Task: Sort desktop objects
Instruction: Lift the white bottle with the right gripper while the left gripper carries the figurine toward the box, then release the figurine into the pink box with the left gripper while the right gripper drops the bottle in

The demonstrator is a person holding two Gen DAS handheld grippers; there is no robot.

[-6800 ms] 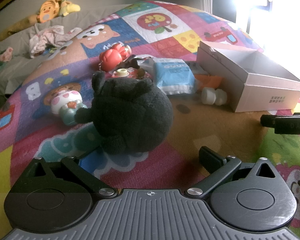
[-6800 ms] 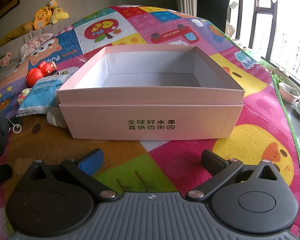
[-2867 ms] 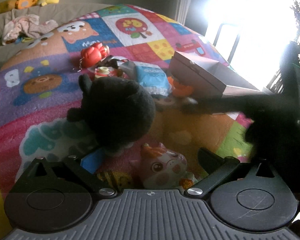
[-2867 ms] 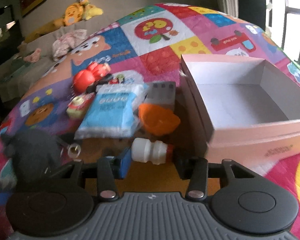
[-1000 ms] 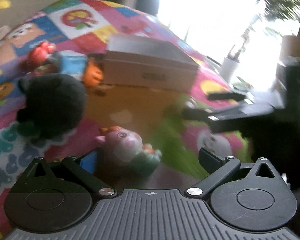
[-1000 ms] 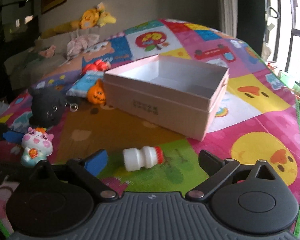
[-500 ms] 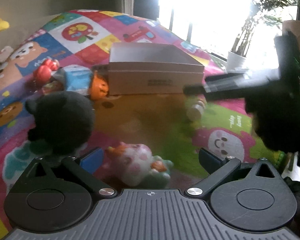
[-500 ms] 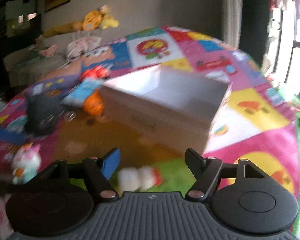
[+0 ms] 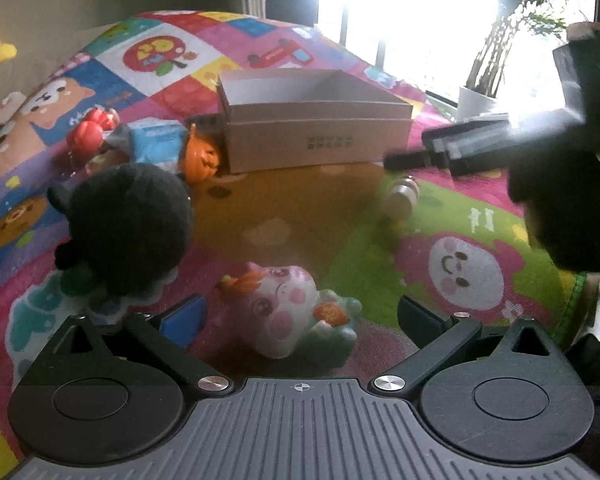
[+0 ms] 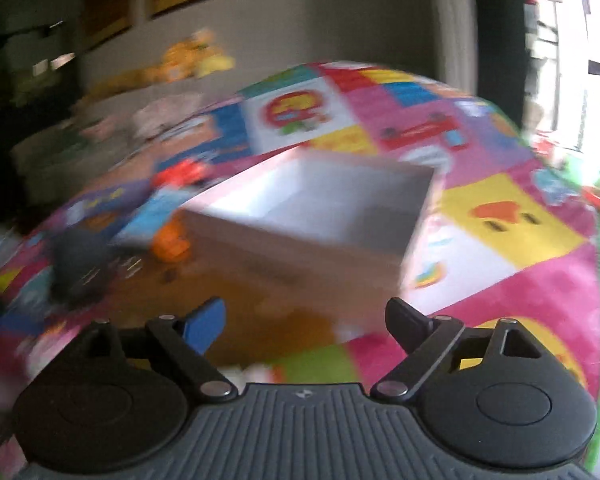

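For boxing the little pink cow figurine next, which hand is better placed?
Left. The cow figurine lies on the mat right between the open left gripper's fingers. The right gripper, its jaws opening with nothing between them, faces the box instead.

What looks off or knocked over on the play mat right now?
Two things lie tipped over on the mat: the pink cow figurine on its side between the left gripper's open fingers, and the small white bottle on its side near the open box. The box itself looks empty.
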